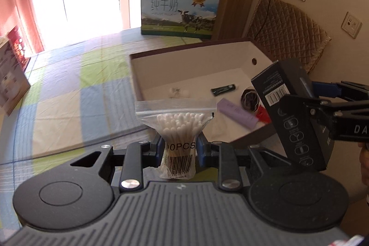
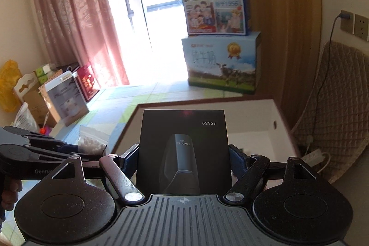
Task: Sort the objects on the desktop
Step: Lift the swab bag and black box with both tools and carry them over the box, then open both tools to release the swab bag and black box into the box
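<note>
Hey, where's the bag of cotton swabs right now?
The bag of cotton swabs is clamped in the left gripper, held in front of the open box, left of the black shaver box.

Both grippers, left (image 1: pixel 178 146) and right (image 2: pixel 183 159), are black, with blue pads, silver screws and ribbed grey bases.

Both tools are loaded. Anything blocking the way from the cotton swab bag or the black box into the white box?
Nothing visible. The cotton swab bag and black box sit before the open-topped white box; only small items lie on its floor.
</note>
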Available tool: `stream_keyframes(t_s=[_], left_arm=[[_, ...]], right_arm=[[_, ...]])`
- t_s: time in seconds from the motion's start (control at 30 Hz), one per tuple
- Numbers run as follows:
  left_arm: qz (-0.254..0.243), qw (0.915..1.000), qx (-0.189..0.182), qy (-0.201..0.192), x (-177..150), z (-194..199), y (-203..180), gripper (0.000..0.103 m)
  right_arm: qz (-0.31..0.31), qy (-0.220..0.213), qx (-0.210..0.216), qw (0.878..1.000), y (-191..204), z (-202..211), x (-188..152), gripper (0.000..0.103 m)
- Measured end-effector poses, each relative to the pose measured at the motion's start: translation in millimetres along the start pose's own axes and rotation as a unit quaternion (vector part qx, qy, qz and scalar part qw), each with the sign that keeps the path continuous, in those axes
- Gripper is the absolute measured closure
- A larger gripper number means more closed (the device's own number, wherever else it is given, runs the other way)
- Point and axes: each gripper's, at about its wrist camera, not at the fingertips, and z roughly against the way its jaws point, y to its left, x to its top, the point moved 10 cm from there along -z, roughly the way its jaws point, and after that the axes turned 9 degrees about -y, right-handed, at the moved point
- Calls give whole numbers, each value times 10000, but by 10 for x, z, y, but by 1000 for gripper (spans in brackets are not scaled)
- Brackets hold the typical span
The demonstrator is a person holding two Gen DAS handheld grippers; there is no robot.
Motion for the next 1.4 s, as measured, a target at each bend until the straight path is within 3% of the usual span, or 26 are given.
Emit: stream_keyframes(t_s=[0.17,0.47,1.0,1.4], left_arm=[[-66,10000,60,-9,219,-344,-226,79],[128,9987,385,316,378,-1034,-286,79],[379,9888,989,1055,253,-1953,-31,79],[348,9858,1061,1252,217,-2253,24,78]], right_arm=[[96,38,-94,9999,-354,-255,128,27],[280,471,-157,9984,-755,-944,100,27],[428,1299,-150,9905,-975,-1839,-200,27],[514,1511,-164,9871,-1041,-2110,-262,27]])
